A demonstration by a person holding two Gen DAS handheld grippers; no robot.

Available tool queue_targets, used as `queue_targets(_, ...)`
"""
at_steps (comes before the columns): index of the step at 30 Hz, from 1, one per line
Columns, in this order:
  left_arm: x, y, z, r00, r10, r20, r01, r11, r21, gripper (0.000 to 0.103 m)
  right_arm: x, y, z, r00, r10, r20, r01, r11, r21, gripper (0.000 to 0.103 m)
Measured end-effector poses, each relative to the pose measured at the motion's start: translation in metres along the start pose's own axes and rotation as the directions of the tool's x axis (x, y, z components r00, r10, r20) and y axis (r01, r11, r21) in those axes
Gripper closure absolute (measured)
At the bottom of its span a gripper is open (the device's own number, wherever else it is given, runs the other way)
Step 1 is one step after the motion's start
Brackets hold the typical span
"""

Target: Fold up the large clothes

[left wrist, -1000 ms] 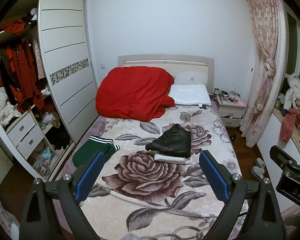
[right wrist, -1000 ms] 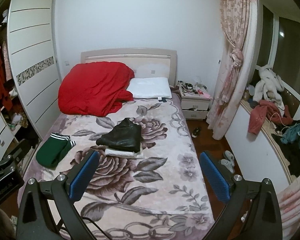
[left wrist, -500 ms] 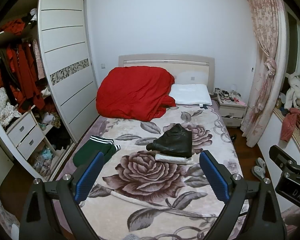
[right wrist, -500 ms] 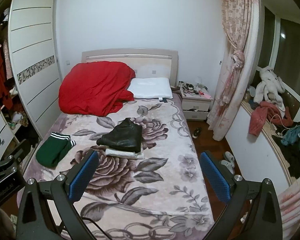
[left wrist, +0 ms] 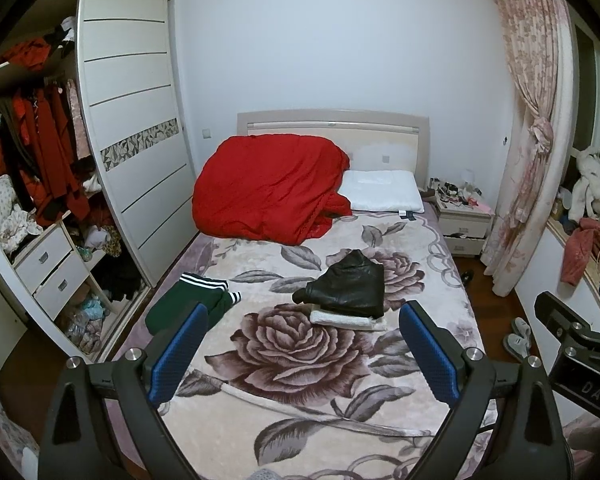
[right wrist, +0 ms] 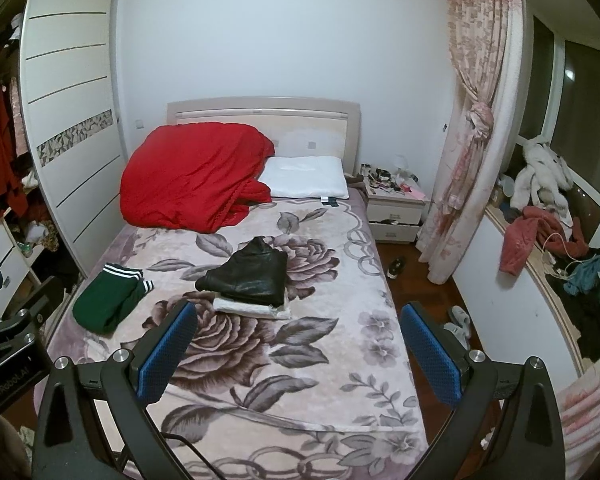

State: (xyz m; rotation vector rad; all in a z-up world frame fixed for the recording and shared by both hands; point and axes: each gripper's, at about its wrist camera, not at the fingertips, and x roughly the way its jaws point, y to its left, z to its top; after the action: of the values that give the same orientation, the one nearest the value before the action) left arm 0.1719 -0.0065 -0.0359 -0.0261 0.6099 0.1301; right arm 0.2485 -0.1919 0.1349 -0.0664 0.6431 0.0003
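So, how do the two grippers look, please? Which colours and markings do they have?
Both the left gripper and the right gripper have black frames, silver bolts and blue textured pads on the jaws. White lettering on one body reads "GenRobot.AI"; the other shows "DAS".

Both wrist views look from the foot of the bed (left wrist: 340, 400) toward its headboard (right wrist: 260, 114), well back, sharing the whole bed.

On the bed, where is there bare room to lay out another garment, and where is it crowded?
Free: the near half of the blanket, this side of the folded stack and the green garment; also the strip between the stack and the bed's right edge. Crowded: the head end, filled by the red duvet and pillow.
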Motion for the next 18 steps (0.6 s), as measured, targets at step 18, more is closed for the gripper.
queue_targets(18, -0.0033, 0.0029, 0.0065, 1.0, 0.0, 0.01, 0.0, 1.0, -0.019, 0.005, 0.0058, 0.001, 0.0043, 1.0, 0.003, 0.002, -0.003, 1.0, -0.005, 0.0)
